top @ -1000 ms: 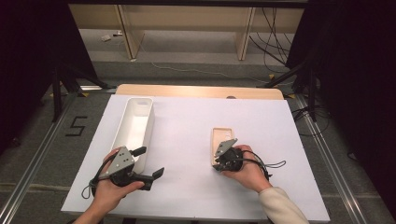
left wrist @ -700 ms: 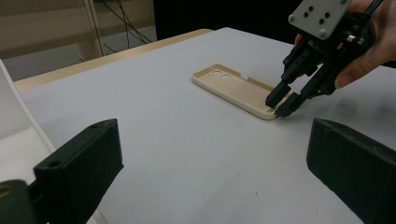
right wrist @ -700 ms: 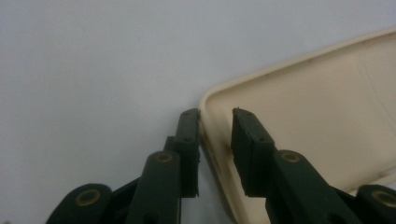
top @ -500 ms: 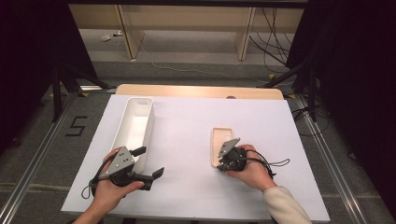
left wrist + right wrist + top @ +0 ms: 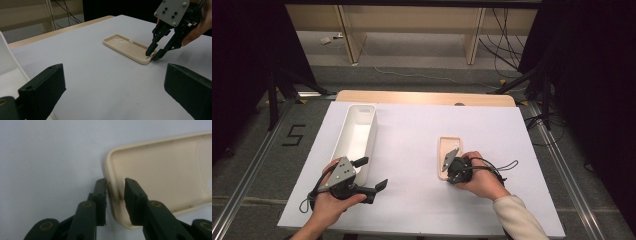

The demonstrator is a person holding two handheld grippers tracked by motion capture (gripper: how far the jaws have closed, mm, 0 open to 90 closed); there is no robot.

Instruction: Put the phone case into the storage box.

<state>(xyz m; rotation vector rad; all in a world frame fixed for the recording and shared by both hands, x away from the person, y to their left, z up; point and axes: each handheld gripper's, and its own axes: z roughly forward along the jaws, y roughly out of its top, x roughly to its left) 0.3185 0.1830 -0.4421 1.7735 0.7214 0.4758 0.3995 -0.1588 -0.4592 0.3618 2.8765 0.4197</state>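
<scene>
A cream phone case [image 5: 447, 148] lies hollow side up on the white table, right of the middle. My right gripper [image 5: 444, 173] tilts down onto its near end. In the right gripper view the two jaws straddle the case's rim [image 5: 112, 195], one outside the wall and one inside, with a small gap left, so my right gripper [image 5: 116, 182] is open. From the left gripper view the same jaws [image 5: 153, 54] stand at the case's corner [image 5: 125, 46]. My left gripper [image 5: 372, 173] rests in a hand at the front left, jaws wide open [image 5: 112, 82] and holding nothing.
A long white tray [image 5: 357, 130] runs front to back on the left side, its near end beside my left gripper; its wall [image 5: 5, 57] borders the left gripper view. A wooden strip [image 5: 422, 97] edges the table's far side. Cables trail from both grippers.
</scene>
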